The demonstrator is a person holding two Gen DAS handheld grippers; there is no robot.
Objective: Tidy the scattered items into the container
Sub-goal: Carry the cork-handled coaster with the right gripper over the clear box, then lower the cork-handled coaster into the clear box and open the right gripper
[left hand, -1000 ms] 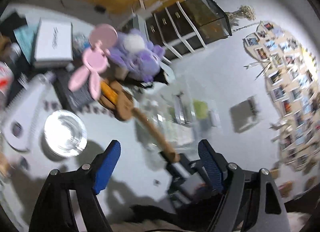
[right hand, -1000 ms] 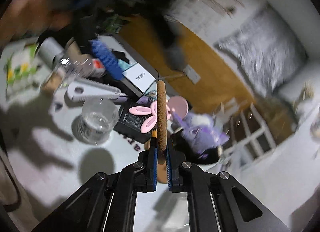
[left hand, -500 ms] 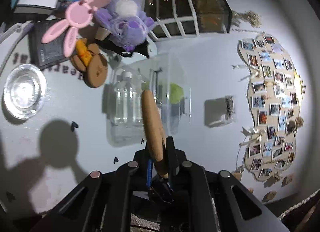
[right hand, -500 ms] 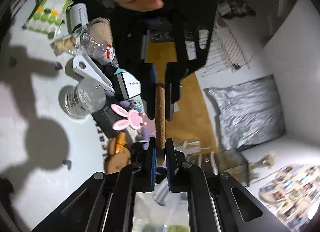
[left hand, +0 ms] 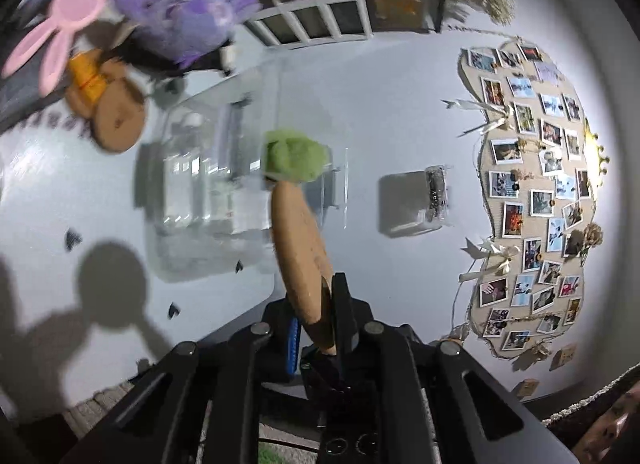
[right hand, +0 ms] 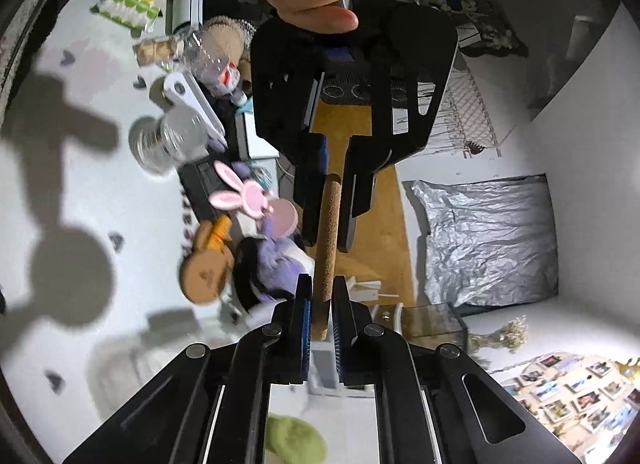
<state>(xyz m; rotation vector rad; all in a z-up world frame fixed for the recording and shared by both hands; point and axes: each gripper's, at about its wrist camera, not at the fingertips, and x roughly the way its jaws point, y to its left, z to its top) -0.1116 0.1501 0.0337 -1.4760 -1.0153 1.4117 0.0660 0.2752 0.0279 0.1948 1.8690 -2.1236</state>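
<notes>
A long cork-brown stick (left hand: 301, 252) is held at both ends. My left gripper (left hand: 316, 316) is shut on one end; my right gripper (right hand: 322, 300) has its jaws slightly apart around the other end of the stick (right hand: 327, 240), hardly pressing it. The left gripper also shows in the right wrist view (right hand: 328, 200), with a hand above it. A clear plastic container (left hand: 224, 180) stands below on the white table, holding a clear bottle (left hand: 188, 176) and a green fuzzy item (left hand: 294, 160). The stick hovers over the container.
A purple plush (left hand: 188, 20), pink bunny mirror (left hand: 68, 24), cork coaster with orange piece (left hand: 116, 120), glass jar (right hand: 168, 140) and white box lie scattered left of the container. A small clear box (left hand: 416, 200) and a photo board (left hand: 536, 192) lie to the right.
The left gripper closed on the stick's far end and now carries it over the container. The right gripper's jaws have eased apart around its end.
</notes>
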